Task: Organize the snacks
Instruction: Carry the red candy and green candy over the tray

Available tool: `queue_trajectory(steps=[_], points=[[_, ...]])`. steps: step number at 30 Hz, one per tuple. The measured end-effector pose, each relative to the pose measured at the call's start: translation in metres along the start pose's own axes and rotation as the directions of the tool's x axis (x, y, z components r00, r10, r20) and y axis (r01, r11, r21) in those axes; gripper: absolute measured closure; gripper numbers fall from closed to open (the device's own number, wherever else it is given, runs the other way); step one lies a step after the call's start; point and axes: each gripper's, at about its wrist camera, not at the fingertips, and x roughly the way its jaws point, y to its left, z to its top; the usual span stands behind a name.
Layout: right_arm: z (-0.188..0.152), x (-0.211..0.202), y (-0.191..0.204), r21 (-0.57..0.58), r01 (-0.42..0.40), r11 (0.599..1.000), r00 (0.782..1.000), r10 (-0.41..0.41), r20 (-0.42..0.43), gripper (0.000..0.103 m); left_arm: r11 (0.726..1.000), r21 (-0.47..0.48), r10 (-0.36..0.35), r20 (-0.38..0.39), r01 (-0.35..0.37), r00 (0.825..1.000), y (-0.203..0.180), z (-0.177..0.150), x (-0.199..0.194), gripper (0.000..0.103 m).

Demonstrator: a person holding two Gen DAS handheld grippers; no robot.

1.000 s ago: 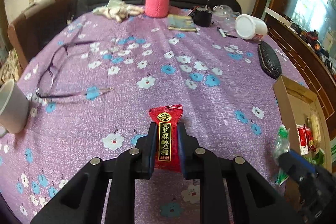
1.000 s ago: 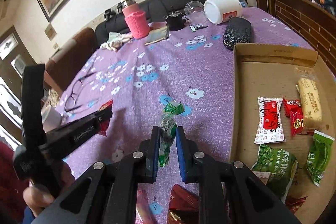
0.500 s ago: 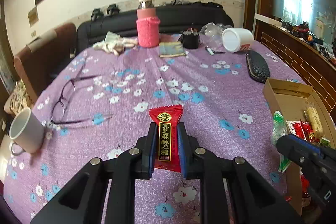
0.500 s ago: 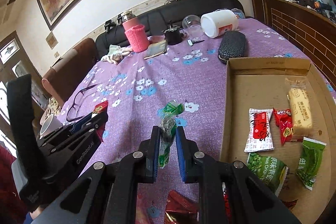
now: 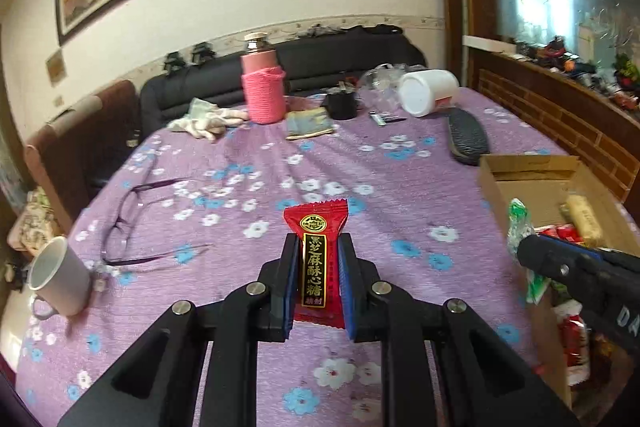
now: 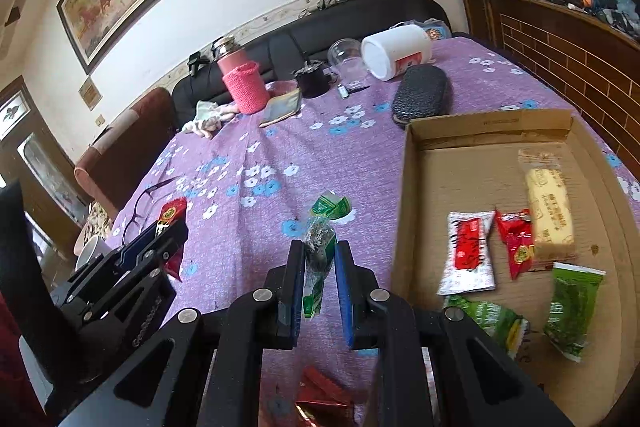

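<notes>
- Left gripper [image 5: 318, 279] clamped on red candy [image 5: 316, 259]; right gripper [image 6: 318, 283] clamped on green candy [image 6: 320, 247].
- Since a second ago both lifted off the tablecloth [image 5: 360, 163].
- Cardboard box [image 6: 492, 131] sits right; deposit likely next.

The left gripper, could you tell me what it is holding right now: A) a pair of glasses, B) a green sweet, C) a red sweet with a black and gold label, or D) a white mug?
C: the left gripper is shut on the red sweet, clear of the table.
</notes>
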Motion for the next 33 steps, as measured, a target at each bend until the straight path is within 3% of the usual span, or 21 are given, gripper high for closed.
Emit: queue_trajectory(steps=[3, 8, 12, 15, 20, 24, 30, 33], points=[[0.004, -0.015, -0.02, 0.052, 0.013, 0.999, 0.999, -0.015, 0.034, 0.087, 0.995, -0.018, -0.103, -0.011, 0.103, 0.995, 0.0, 0.0, -0.005, 0.085], [0.004, -0.04, -0.063, 0.163, 0.06, 0.985, 0.994, -0.073, 0.079, 0.087, 0.974, 0.031, -0.223, -0.002, 0.223, 0.975, -0.021, -0.002, -0.02, 0.085], [0.001, -0.053, -0.094, 0.241, 0.111, 0.964, 0.987, -0.135, 0.083, 0.087, 0.921, 0.051, -0.383, -0.047, 0.385, 0.922, -0.045, -0.009, -0.03, 0.085], [-0.001, -0.059, -0.11, 0.279, 0.153, 0.948, 0.981, -0.18, 0.075, 0.087, 0.867, 0.077, -0.486, -0.089, 0.493, 0.869, -0.067, -0.018, -0.037, 0.085], [-0.005, -0.061, -0.122, 0.311, 0.18, 0.933, 0.978, -0.202, 0.043, 0.087, 0.784, 0.092, -0.596, -0.166, 0.614, 0.786, -0.095, -0.03, -0.043, 0.085], [-0.004, -0.054, -0.123, 0.308, 0.191, 0.932, 0.978, -0.206, 0.015, 0.087, 0.761, 0.104, -0.613, -0.209, 0.64, 0.762, -0.109, -0.037, -0.039, 0.085], [-0.006, -0.046, -0.123, 0.3, 0.213, 0.93, 0.976, -0.217, -0.02, 0.087, 0.761, 0.102, -0.607, -0.237, 0.641, 0.758, -0.118, -0.04, -0.03, 0.085], [-0.007, -0.044, -0.125, 0.299, 0.24, 0.924, 0.97, -0.241, -0.035, 0.087, 0.755, 0.093, -0.611, -0.262, 0.649, 0.747, -0.125, -0.041, -0.022, 0.085]])
